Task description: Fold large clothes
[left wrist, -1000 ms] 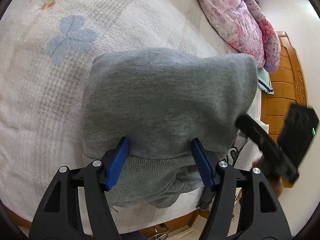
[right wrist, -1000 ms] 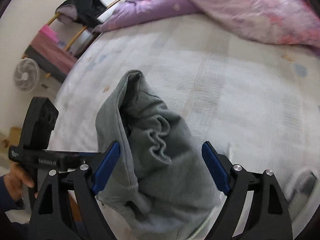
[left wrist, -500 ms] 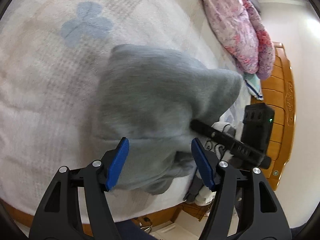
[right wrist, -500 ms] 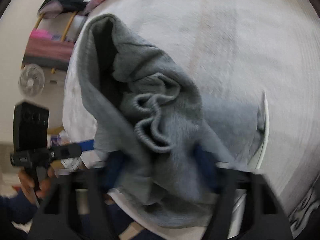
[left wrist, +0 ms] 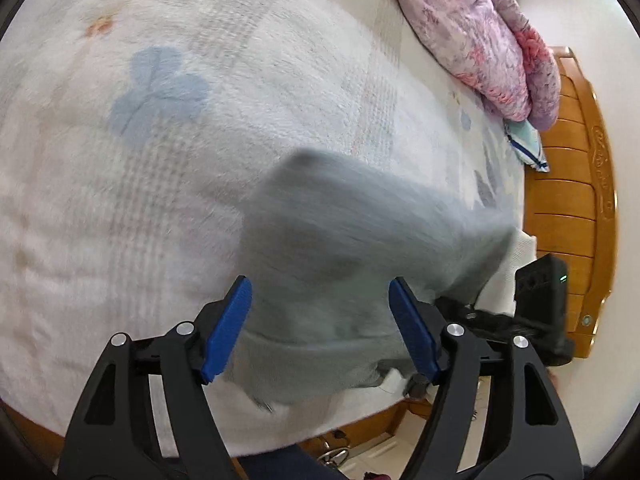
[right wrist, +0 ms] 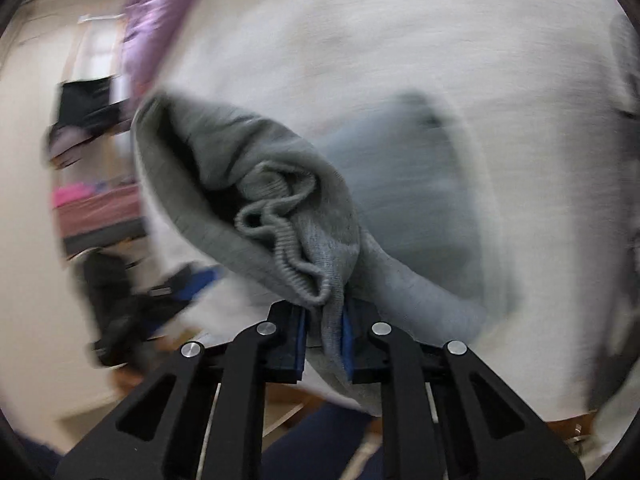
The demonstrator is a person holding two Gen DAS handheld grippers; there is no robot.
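A grey sweatshirt (left wrist: 360, 248) is bunched near the front edge of the bed (left wrist: 160, 160). My left gripper (left wrist: 320, 320) is open, its blue pads (left wrist: 226, 328) either side of the ribbed hem. My right gripper (right wrist: 324, 340) is shut on a fold of the grey sweatshirt (right wrist: 280, 208) and holds it lifted; the ribbed cuff (right wrist: 296, 272) hangs just in front of the jaws. The right gripper also shows in the left wrist view (left wrist: 536, 312) at the garment's right end. The right wrist view is motion-blurred.
A pink and purple quilt (left wrist: 480, 32) lies at the far right of the bed. A wooden headboard (left wrist: 568, 200) runs along the right. A small blue pillow (left wrist: 524, 144) sits beside it. Blurred furniture (right wrist: 92, 208) stands left of the bed.
My right gripper has shut on the sweatshirt and lifted it, pulling the garment toward the bed's right edge. My left gripper stays open and has shifted slightly.
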